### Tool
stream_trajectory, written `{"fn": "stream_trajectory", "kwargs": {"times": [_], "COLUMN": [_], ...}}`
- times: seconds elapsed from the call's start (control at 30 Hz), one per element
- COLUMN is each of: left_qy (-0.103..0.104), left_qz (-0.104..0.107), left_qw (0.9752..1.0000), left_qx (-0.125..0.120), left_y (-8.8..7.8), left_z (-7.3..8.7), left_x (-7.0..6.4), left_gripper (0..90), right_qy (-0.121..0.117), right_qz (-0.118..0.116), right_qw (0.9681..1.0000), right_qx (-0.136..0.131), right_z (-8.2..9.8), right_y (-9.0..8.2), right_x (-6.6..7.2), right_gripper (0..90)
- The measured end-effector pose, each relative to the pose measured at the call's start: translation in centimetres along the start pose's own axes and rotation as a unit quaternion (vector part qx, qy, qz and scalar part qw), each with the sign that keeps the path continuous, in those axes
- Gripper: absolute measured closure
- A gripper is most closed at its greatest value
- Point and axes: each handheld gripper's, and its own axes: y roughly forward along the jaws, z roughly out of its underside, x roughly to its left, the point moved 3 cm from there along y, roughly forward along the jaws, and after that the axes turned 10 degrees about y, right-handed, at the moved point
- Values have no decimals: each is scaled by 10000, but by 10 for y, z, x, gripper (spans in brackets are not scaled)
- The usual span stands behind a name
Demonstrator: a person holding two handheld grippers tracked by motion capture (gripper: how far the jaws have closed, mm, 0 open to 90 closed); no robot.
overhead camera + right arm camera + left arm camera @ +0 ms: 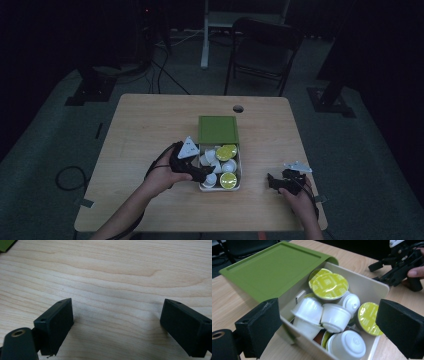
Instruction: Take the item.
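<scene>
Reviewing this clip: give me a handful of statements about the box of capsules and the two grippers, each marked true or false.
1. The green lid covers the far part of the box, leaving the near part open. True.
2. The left gripper grips a capsule. False: its jaws stand open at the box's near corner, with nothing pressed between them.
3. The capsules in the box are white cups, some showing yellow-green foil tops. True.
4. The right gripper reaches into the box. False: it rests over bare table, to the right of the box, with its jaws open.
5. The capsules stand in tidy upright rows. False: they lie jumbled, tilted at different angles.
</scene>
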Motion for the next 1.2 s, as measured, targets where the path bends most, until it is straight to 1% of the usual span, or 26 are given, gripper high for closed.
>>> {"fn": "stream_trajectory", "kwargs": {"times": [0.17, 0.3, 0.37, 0.47, 0.6, 0.7, 0.77, 0.9, 1.03, 1.2], "left_qy": [53, -32, -51, -9, -60, -86, -46, -90, -100, -86], "left_qz": [61, 74, 108, 123, 129, 157, 180, 224, 221, 243], "left_qw": [10000, 10000, 9999, 9999, 9999, 9998, 9998, 9997, 9995, 9994], "left_qx": [36, -43, -27, 37, 2, 23, 46, 96, 183, 252], "left_y": [8, 14, 18, 23, 28, 36, 40, 48, 54, 62], "left_z": [-5, -11, -12, -13, -15, -15, -15, -14, -14, -15], "left_x": [-2, -2, -3, -3, -3, -3, -3, -4, -3, -2], "left_gripper": [69, 72, 72, 72, 72, 72, 72, 74, 116, 138], "right_qy": [-4, 3, 5, 6, 4, 3, 3, 5, -7, -10], "right_qz": [-1, 0, -2, -2, -1, -2, -2, -3, -2, -1], "right_qw": [10000, 10000, 10000, 10000, 10000, 10000, 10000, 10000, 10000, 10000], "right_qx": [3, 5, 6, 5, 4, 5, 4, 6, -1, 2], "right_z": [0, 0, 0, 0, 0, 0, 0, 0, 0, 0], "right_y": [0, 0, 0, 0, 0, 0, 0, 0, 0, 0], "right_x": [0, 0, 0, 0, 0, 0, 0, 0, 0, 0], "right_gripper": [111, 111, 110, 111, 111, 111, 111, 111, 111, 111]}}
